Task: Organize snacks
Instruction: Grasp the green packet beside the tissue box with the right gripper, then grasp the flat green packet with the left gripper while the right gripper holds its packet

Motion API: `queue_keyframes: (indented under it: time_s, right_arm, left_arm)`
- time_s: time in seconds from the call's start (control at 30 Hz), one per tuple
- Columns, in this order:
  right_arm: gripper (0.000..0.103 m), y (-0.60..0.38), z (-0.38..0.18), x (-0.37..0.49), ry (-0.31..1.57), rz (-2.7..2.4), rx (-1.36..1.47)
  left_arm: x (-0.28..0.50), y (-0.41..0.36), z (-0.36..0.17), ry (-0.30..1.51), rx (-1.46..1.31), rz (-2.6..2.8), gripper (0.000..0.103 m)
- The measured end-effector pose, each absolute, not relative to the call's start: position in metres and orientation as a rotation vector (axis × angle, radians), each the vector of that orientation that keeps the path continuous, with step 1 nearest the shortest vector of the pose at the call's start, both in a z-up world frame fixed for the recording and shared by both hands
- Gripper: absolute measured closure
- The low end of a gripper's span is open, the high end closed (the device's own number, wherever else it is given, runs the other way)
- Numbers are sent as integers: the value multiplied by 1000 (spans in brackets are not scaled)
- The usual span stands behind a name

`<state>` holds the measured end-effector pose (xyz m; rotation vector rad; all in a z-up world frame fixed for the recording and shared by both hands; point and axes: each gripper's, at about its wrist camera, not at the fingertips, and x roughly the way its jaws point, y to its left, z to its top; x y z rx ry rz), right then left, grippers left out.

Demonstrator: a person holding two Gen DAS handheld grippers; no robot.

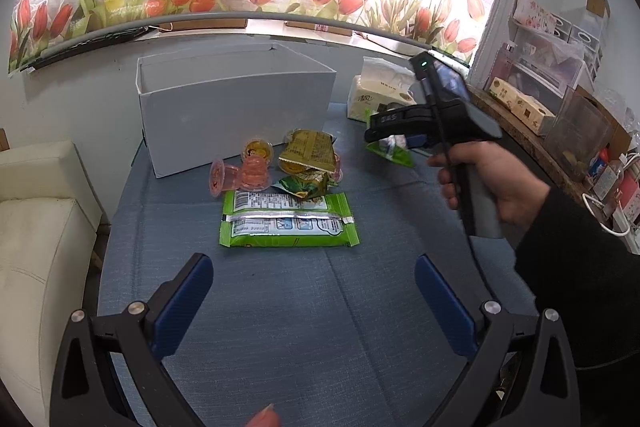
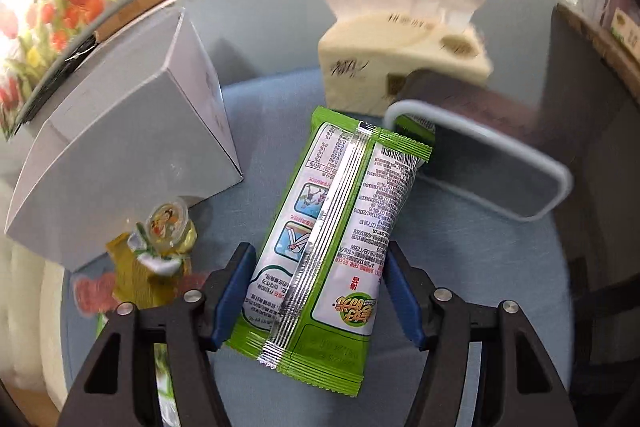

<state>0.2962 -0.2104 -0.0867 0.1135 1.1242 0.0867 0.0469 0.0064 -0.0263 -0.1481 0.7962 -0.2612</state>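
My right gripper point(image 2: 320, 287) is shut on a green snack packet point(image 2: 332, 227) and holds it above the blue table; it also shows in the left wrist view point(image 1: 390, 143) at the right. My left gripper point(image 1: 314, 287) is open and empty, low over the table. In front of it lies another green snack packet point(image 1: 288, 219), then a pile with an olive-yellow packet point(image 1: 308, 151), a small green packet point(image 1: 306, 187) and pink and yellow jelly cups point(image 1: 240, 175). A grey open box point(image 1: 236, 107) stands behind the pile.
A tissue pack point(image 1: 376, 95) stands at the back right. A grey tray point(image 2: 492, 167) lies beyond the held packet, with something green in its corner. A white seat point(image 1: 40, 227) is at the left, shelves with boxes point(image 1: 540, 99) at the right.
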Motion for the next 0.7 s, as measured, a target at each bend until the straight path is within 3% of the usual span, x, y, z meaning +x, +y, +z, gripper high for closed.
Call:
queue_keyframes:
  time_s: [0.3,0.7]
  right_arm:
    - [34,-249,-52,214,1080,233,237]
    - [34,-290,-26,78,1027,265,312]
  left_arm:
    - [68,-7,-50,837,-107,-210,0]
    - [163,-30,-98,932,-25,-130,5]
